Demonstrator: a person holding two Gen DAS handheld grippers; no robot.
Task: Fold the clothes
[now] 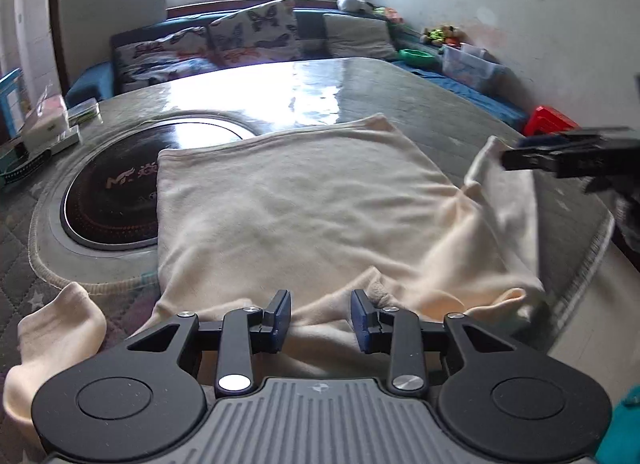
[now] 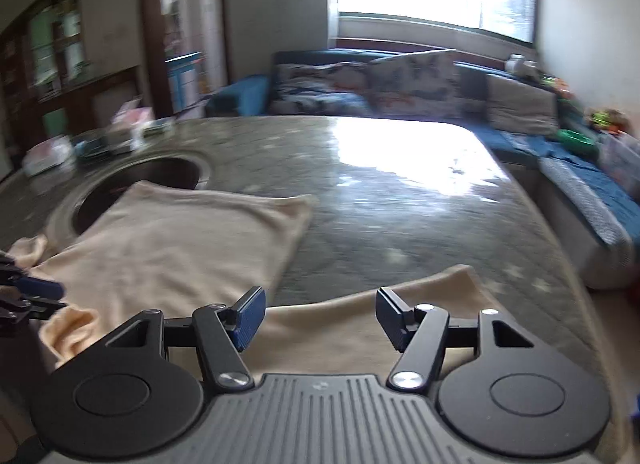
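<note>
Across the middle of the bench (image 1: 360, 80) you are keeping the cream garment (image 1: 304, 204) spread flat, its far edge lying partly over the round dark plate (image 1: 120, 192) set into the bench top. That flat spread is giving you a clean panel to fold against.

Your left claw (image 1: 320, 314) is hovering over the garment's near edge, where the neckline appears to be. Its jaws are standing partly apart, and no cloth is pinched between the blue pads (image 1: 282, 314); fabric is only lying beneath them. A sleeve (image 1: 56, 336) is trailing off to the left, clear of the body panel.

Your right claw (image 2: 320, 318) is sitting at the garment's right side with its jaws wider apart, and it too is gripping nothing. In the right wrist view the other sleeve (image 2: 400, 316) is running under and between its fingers, while in the left wrist view part of that side is standing up off the bench near the claw tip. Whether the tip is touching the cloth there I cannot tell, as the picture is blurred.

Judging by this layout, you are probably lining up both claws to take the sleeves and fold them inward over the body.
</note>
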